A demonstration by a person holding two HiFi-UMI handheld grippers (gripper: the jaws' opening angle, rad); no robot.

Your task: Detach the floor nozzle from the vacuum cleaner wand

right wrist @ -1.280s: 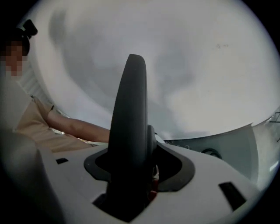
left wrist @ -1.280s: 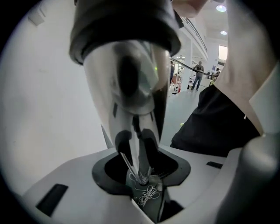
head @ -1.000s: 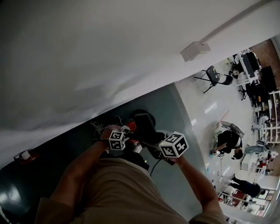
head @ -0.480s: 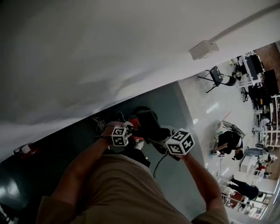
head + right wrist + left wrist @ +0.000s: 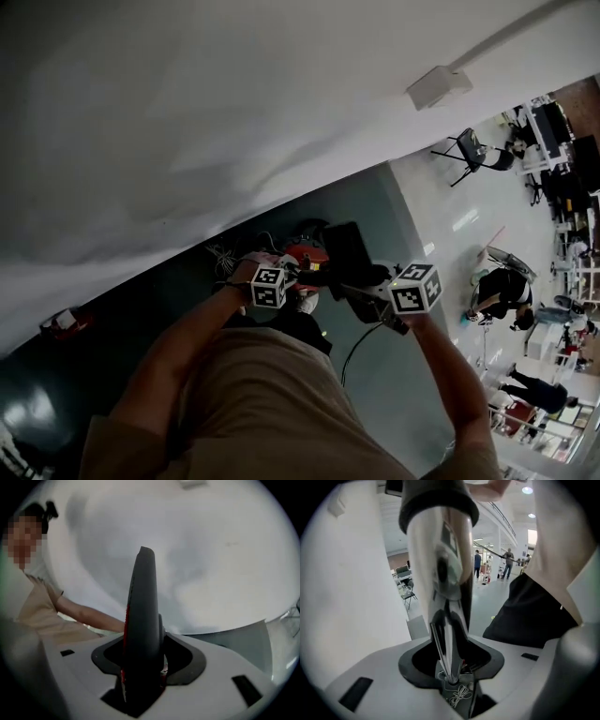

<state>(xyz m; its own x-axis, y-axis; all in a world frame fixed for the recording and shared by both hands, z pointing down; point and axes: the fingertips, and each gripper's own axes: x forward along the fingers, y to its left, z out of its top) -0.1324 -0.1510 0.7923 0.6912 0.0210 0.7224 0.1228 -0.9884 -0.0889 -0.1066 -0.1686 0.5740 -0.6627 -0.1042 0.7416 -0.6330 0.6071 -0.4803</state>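
Fingers of your right gripper (image 5: 140, 679) have just tightened on the dark floor nozzle (image 5: 142, 616); your left gripper (image 5: 451, 679) pinches the silver wand (image 5: 438, 545). They have drawn apart meanwhile, so the joint is probably releasing

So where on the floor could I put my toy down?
The dark floor between the white wall and the left arm is bare, apart from a small red thing. The teal strip beside the pale floor is bare too. The middle is crowded: floor nozzle, wand, cables.
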